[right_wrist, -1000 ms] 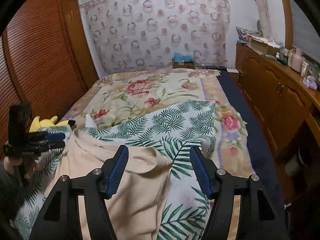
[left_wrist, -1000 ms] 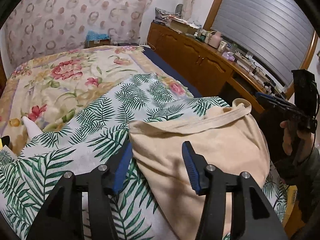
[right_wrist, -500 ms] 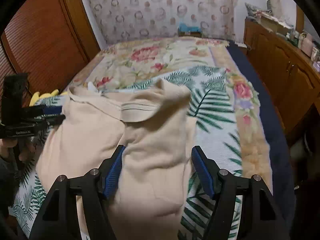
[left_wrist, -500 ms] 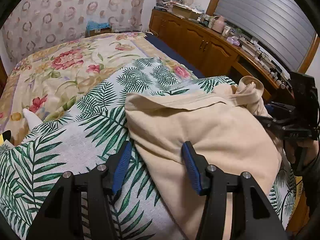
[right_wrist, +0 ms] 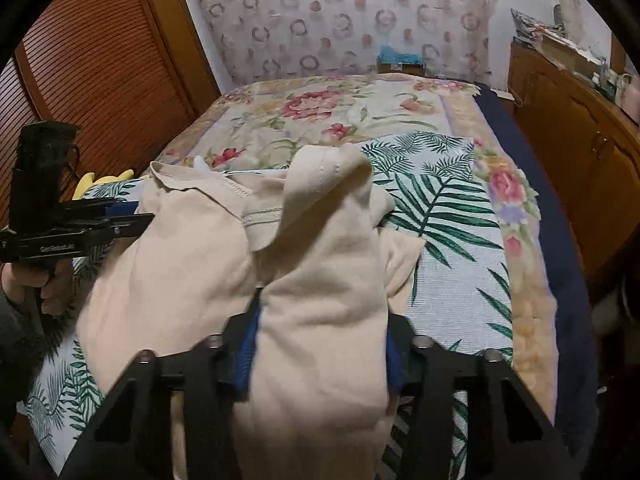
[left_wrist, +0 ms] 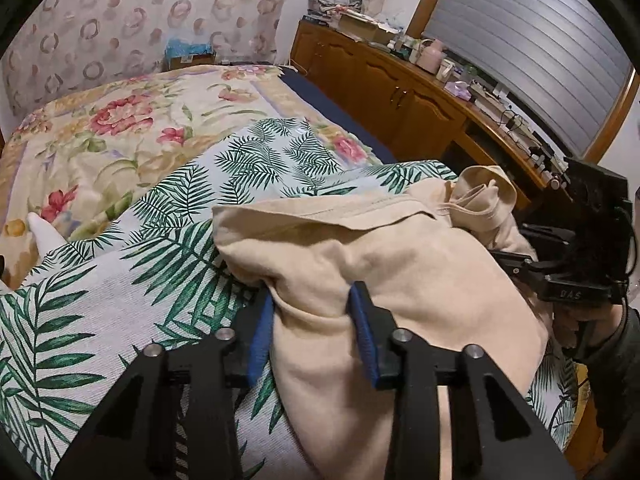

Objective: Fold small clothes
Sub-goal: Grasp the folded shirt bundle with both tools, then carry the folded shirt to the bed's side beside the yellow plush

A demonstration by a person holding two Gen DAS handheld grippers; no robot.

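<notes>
A beige shirt [left_wrist: 400, 264] lies bunched on a palm-leaf cloth [left_wrist: 100, 312] spread over the bed. My left gripper [left_wrist: 312, 320] is closing; its blue pads pinch a fold at the shirt's left edge. In the left wrist view, my right gripper [left_wrist: 520, 256] meets the shirt's far right side, with a hand below it. In the right wrist view, the shirt [right_wrist: 192, 264] is gathered up between the closing jaws of my right gripper [right_wrist: 320, 340], and the cloth drapes over both pads. My left gripper [right_wrist: 132, 216] shows at the shirt's left edge.
A floral bedspread [left_wrist: 100, 128] covers the bed beyond the palm-leaf cloth [right_wrist: 440, 240]. A cluttered wooden sideboard [left_wrist: 400, 92] runs along the right. Louvred wooden doors [right_wrist: 100, 60] stand on the left, with a yellow soft toy [right_wrist: 104, 180] at the bed's edge.
Both grippers have sunk onto the shirt and narrowed on it. The shirt, flat before, is now bunched up between each pair of pads, and its collar end has risen.
</notes>
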